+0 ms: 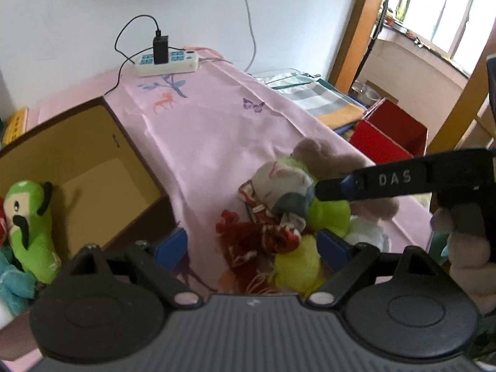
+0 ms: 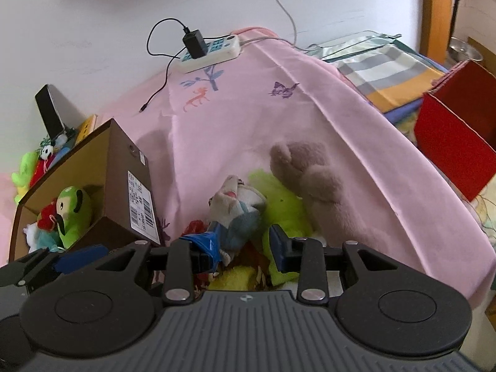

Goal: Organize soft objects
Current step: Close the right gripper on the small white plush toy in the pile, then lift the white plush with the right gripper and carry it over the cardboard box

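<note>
Left wrist view: the left tongs [image 1: 251, 241] stand wide open and empty over a pile of soft toys [image 1: 288, 214] on the pink cloth [image 1: 201, 130]; the cardboard box [image 1: 102, 161] sits at nine o'clock.

Right wrist view: the right tongs [image 2: 245, 248] are partly closed around a grey-blue plush [image 2: 238, 214]; whether the pads press it, I cannot tell. A green plush [image 2: 73, 214] lies in the box at nine o'clock.

A pile of plush toys lies on the pink bedsheet [image 2: 235, 117]: a brown bear [image 2: 313, 179] on its back, a grey-blue rabbit [image 2: 238, 214] beside it, lime-green plush [image 2: 282, 204] beneath. A green parrot plush [image 2: 74, 217] stands upright inside the open cardboard box [image 2: 124, 167].
</note>
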`<state>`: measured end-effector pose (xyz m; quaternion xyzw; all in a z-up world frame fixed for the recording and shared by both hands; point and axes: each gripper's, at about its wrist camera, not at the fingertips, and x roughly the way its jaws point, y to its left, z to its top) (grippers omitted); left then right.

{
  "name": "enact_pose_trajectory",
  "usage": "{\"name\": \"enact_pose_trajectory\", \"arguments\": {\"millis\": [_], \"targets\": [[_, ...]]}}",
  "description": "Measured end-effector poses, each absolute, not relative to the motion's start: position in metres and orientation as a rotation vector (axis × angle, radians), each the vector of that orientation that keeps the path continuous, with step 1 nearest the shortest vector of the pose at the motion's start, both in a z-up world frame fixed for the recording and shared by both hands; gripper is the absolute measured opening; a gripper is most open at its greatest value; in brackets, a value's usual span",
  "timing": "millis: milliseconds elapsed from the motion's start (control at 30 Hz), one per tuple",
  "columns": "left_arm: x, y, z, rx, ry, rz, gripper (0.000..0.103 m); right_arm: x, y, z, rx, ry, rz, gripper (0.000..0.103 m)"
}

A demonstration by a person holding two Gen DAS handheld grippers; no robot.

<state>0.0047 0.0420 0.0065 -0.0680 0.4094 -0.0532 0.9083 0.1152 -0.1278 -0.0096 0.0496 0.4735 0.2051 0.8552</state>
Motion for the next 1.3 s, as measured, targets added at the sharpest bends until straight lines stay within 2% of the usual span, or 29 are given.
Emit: {"name": "enact_pose_trajectory", "arguments": {"millis": [667,700,833,967,1000,1300], "targets": [[0.054,0.0,-0.007,-0.074,0.786,-0.155,0.089,0.156,-0.148,-0.018,0.195,1.019,0.544,0.019],[0.057,0.0,-0.01,-0.086,0.793,-0.156,0.087,0.158,-0.147,-0.02,0.192,1.025,0.547,0.019],[0.07,-0.002,-0.021,-0.114,0.83,-0.166,0.065,0.166,-0.145,-0.029,0.217,1.073,0.564,0.019],[0.077,0.0,-0.033,-0.125,0.859,-0.154,0.06,0.171,-0.142,-0.037,0.237,1.098,0.568,0.019],[0.078,-0.001,-0.035,-0.12,0.86,-0.154,0.049,0.172,-0.141,-0.038,0.243,1.103,0.571,0.019],[0.072,-0.005,-0.033,-0.079,0.843,-0.157,0.044,0.172,-0.141,-0.047,0.304,1.163,0.598,0.019]]}}
